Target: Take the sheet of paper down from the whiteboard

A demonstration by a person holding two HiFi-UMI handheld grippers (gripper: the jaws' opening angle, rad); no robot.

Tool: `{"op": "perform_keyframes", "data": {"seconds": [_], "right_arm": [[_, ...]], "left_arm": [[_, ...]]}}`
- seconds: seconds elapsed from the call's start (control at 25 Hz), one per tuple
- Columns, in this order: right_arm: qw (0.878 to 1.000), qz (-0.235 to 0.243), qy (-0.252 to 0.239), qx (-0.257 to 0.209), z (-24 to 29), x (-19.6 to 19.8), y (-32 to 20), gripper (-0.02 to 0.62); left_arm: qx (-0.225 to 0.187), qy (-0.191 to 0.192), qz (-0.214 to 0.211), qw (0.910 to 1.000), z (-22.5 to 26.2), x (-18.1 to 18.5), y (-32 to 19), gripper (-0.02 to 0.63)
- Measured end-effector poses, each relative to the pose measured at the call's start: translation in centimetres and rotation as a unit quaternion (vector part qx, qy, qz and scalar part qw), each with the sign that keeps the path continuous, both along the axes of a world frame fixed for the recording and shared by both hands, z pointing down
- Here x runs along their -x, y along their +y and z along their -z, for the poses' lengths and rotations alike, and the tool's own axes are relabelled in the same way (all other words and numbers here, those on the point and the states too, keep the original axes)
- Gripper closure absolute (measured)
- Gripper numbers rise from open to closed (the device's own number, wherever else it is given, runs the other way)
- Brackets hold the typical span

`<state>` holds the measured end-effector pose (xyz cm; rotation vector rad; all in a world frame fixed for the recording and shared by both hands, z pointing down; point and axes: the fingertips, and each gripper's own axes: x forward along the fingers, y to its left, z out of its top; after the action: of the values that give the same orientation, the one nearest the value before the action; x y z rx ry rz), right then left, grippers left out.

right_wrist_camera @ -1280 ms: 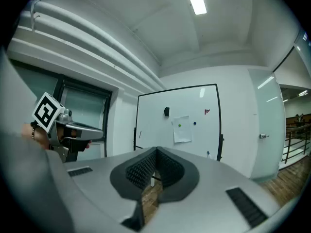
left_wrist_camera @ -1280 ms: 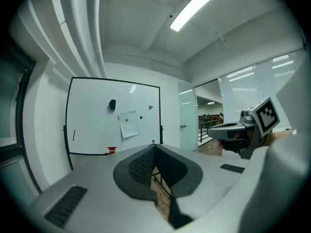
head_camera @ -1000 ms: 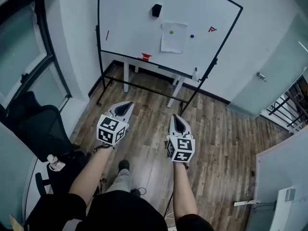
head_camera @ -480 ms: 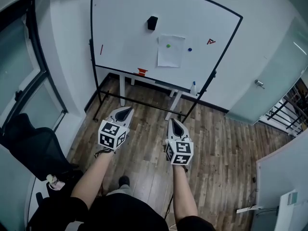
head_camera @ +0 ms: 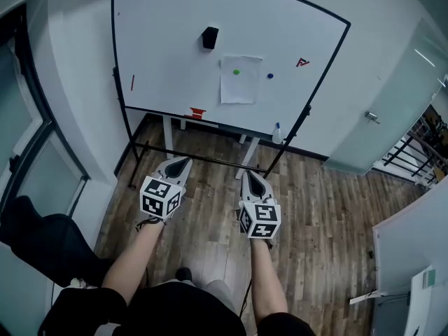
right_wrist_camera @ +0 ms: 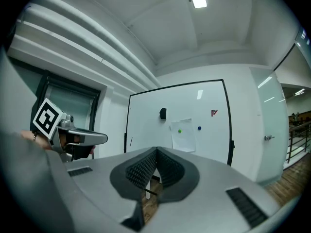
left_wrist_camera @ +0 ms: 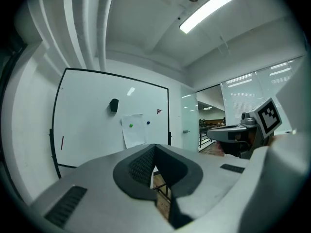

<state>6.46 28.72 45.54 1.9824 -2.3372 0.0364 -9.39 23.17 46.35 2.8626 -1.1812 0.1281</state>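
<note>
A: Grippers?
B: Left gripper (head_camera: 185,161) and right gripper (head_camera: 247,175) both pinched closed with nothing between the jaws. Side by side, level, over the wood floor (head_camera: 329,208).
A: Sheet of paper (head_camera: 238,88)?
B: On the whiteboard (head_camera: 161,68) ahead, well apart from both. Green magnet (head_camera: 236,71) on its upper part, black eraser (head_camera: 208,37) up-left.

Sheet of paper (head_camera: 237,82) on whiteboard (head_camera: 168,68), block (head_camera: 209,37) above-left of it, left gripper (head_camera: 183,162) beside right gripper (head_camera: 249,176) in front
</note>
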Motion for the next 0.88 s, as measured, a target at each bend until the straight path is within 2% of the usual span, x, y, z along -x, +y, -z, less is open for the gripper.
{"op": "perform_keyframes", "data": {"seconds": [0.48, 0.88], "right_arm": [[1.0, -0.002, -0.003, 0.014, -2.1, -0.4, -5.0, 0.571], [1.0, 0.016, -0.009, 0.011, -2.0, -1.3, -13.8, 0.571]], "left_arm": [[0.009, 0.0, -0.003, 1.0, -1.6, -0.9, -5.0, 0.586], [0.006, -0.012, 0.005, 0.9999, -1.8, -2.1, -13.1, 0.586]]}}
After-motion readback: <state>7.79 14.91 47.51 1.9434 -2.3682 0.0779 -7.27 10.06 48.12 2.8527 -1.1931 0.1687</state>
